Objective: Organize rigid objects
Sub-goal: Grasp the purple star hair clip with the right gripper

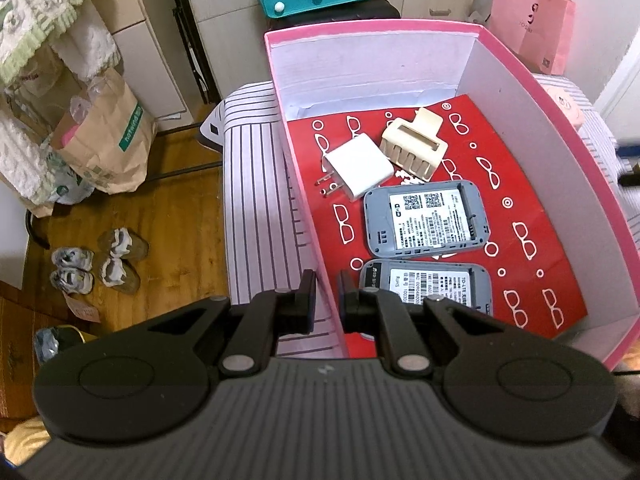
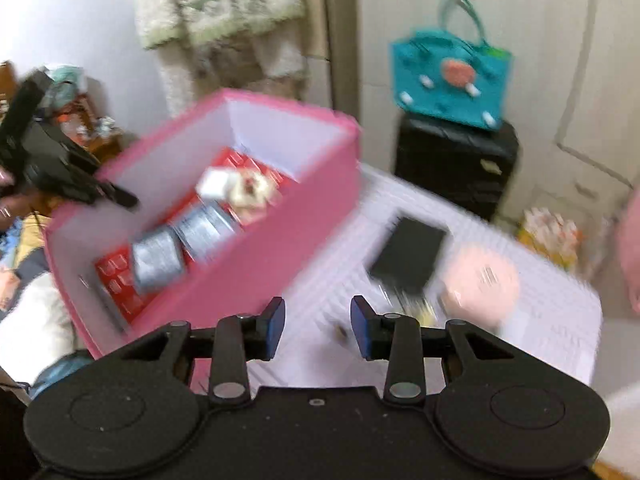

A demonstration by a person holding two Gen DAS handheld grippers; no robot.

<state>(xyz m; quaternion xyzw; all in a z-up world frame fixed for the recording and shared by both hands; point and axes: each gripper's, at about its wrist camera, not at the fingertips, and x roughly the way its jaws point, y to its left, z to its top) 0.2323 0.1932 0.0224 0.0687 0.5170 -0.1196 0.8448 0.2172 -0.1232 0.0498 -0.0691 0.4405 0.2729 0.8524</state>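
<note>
Box part-filled; right gripper free to fetch the next item from the cloth.

The left gripper (image 1: 326,300) straddles the near-left wall of the pink box (image 1: 560,128), its jaws narrow, one finger outside and one inside; whether it pinches the wall I cannot tell. Inside lie a white charger (image 1: 358,166), a beige clip (image 1: 412,148) and two grey routers (image 1: 426,218), side by side. The right gripper (image 2: 318,326) hangs over the striped cloth (image 2: 320,264) with jaws wide and nothing between them. A black slab (image 2: 408,258) and a pale pink round thing (image 2: 480,286) sit on the cloth, just beside each other; the view is blurred. Likely next: take the slab. Approach from above, straddle its short sides, close squarely, lift clear of the box wall, and set it in the bare right half.
</note>
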